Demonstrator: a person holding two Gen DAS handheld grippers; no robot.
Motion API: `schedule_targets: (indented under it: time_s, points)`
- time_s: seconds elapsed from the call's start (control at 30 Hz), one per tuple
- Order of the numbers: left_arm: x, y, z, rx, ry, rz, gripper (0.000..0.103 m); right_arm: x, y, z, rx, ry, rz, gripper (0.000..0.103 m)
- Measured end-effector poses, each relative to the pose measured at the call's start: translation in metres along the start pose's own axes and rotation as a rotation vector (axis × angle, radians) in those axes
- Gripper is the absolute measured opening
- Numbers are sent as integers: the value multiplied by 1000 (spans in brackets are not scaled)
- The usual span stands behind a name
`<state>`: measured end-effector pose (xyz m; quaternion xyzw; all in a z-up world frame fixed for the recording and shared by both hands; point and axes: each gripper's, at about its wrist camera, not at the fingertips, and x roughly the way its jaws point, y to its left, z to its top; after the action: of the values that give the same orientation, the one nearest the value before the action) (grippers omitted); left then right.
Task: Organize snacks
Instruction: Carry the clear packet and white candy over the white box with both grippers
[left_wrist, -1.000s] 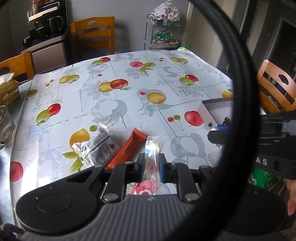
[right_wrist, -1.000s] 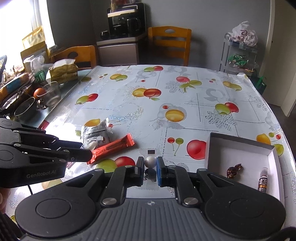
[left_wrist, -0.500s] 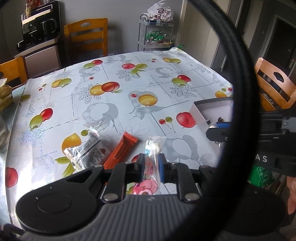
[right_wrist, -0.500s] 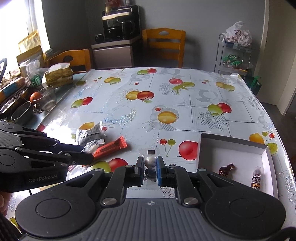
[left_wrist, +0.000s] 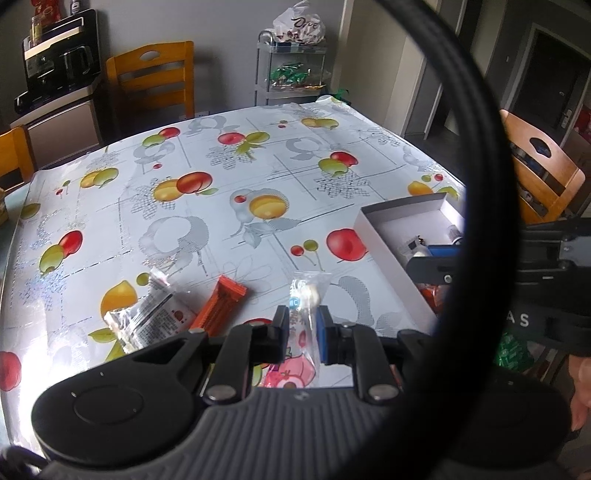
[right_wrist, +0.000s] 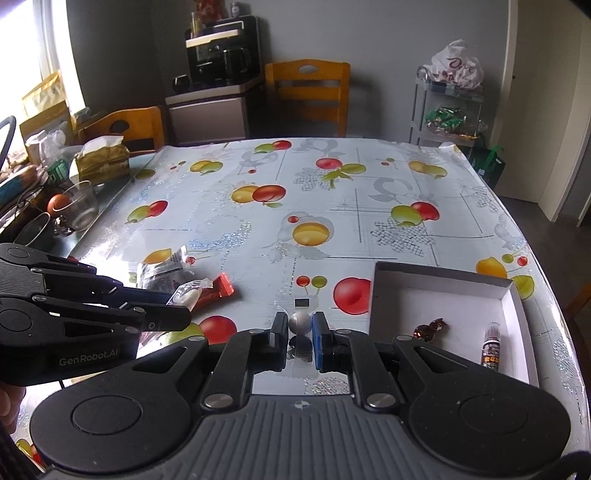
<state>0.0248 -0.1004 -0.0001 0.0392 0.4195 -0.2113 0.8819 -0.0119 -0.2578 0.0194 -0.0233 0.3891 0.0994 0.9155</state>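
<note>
My left gripper (left_wrist: 302, 325) is shut on a clear candy packet (left_wrist: 304, 295) with pink print, held above the table; it also shows in the right wrist view (right_wrist: 186, 295). My right gripper (right_wrist: 300, 325) is shut on a small silver-wrapped snack (right_wrist: 301, 321), left of the white box (right_wrist: 443, 273). The box holds a brown wrapped candy (right_wrist: 430, 326) and a small tube (right_wrist: 491, 345). An orange bar (left_wrist: 221, 306) and a clear silver packet (left_wrist: 147, 314) lie on the table, left of my left gripper.
The fruit-print tablecloth (right_wrist: 332, 206) covers the table. A glass bowl (right_wrist: 77, 203), tissue pack (right_wrist: 103, 160) and clutter sit at the left edge. Wooden chairs (right_wrist: 306, 96) stand around. A black cable loop (left_wrist: 476, 147) crosses the left wrist view.
My left gripper has lifted and shifted right toward the box with the candy packet. My right gripper, still holding the silver snack, has moved slightly left relative to the box.
</note>
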Motion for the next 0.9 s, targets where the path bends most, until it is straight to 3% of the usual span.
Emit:
schedule_targets:
  time_s: [0.9]
  points:
    - [15,-40,19,87,0,-86,12,-19,-34,-11,85,-18,-84,16]
